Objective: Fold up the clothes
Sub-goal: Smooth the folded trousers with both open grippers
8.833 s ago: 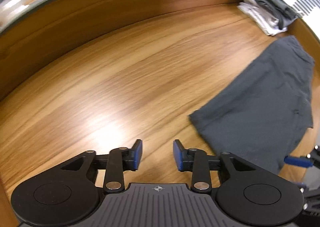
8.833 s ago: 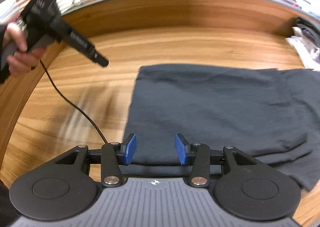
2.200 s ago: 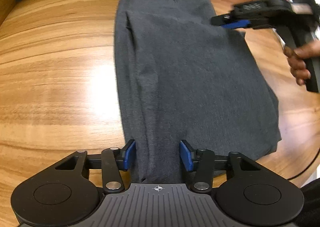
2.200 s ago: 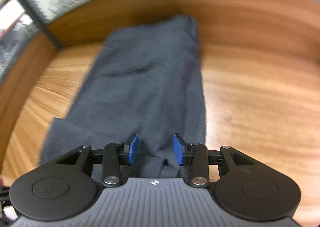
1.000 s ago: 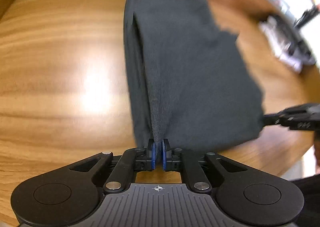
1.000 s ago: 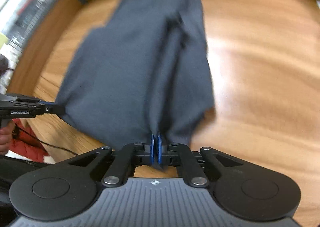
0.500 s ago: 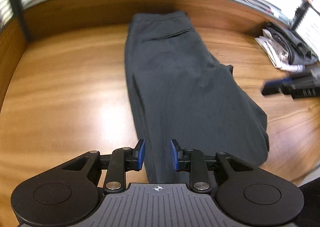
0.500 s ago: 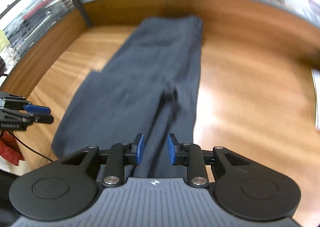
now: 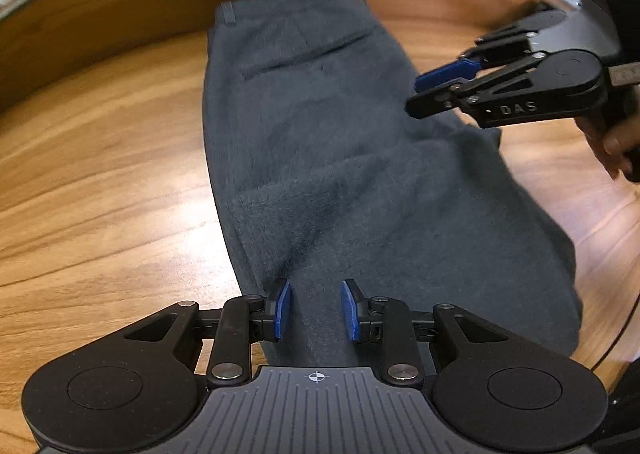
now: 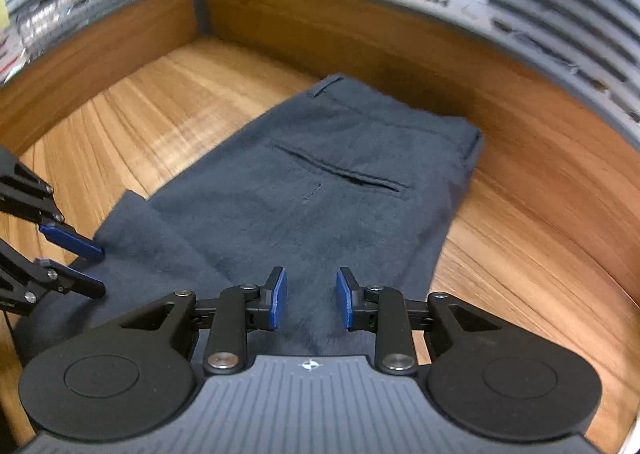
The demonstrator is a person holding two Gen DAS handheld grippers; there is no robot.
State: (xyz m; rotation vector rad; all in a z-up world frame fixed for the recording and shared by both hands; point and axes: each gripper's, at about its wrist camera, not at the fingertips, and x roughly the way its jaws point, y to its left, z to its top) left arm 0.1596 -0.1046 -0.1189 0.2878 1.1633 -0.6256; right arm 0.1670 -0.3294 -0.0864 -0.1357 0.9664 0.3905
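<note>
Left gripper (image 9: 316,310) and right gripper (image 10: 310,304) gape (holding nothing) above trousers (image 9: 340,158).

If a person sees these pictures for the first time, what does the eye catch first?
The dark grey trousers lie lengthwise down the middle of the wooden table, waistband at the far end. Both grippers hang open over the near end: the left gripper and the right gripper.
</note>
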